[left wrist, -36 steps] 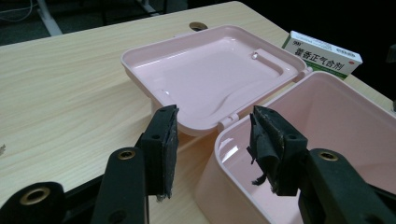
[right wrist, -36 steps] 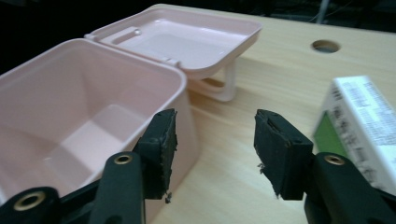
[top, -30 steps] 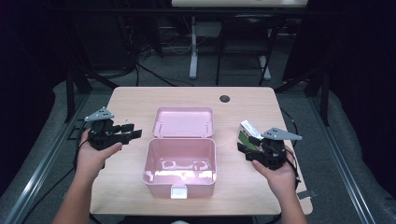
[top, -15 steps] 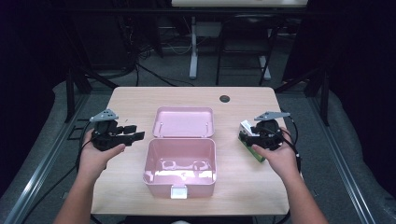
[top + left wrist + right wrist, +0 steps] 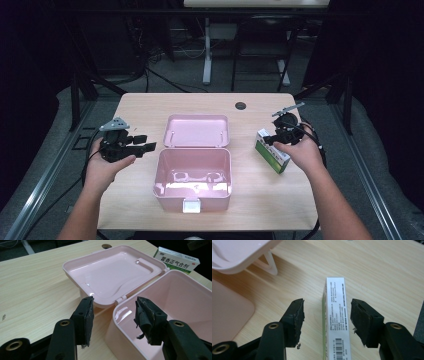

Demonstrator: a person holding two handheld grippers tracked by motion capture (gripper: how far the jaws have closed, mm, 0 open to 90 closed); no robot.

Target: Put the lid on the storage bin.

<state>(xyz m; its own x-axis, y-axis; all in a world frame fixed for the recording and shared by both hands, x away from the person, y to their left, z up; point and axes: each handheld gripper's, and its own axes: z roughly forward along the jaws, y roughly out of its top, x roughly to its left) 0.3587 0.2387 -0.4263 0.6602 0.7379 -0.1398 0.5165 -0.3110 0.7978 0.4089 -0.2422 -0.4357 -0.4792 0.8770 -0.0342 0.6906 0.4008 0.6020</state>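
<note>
Right gripper [image 5: 276,138] has moved up-table to the green-and-white medicine box [image 5: 271,150], which lies flat right of the open pink case [image 5: 194,172]; jaws wide, box between them, unclamped. Left gripper [image 5: 145,144], empty, has just been opening beside the case.

Overhead light brightens the table [image 5: 150,107]; the surrounding room stays dark. Glare streaks the pink box [image 5: 175,302] and its lid [image 5: 112,272]. The close views are sharp, the high view slightly soft.

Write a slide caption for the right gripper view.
Open right gripper straddles a white medicine box standing on edge on the wooden table, its pads not yet touching it.
</note>
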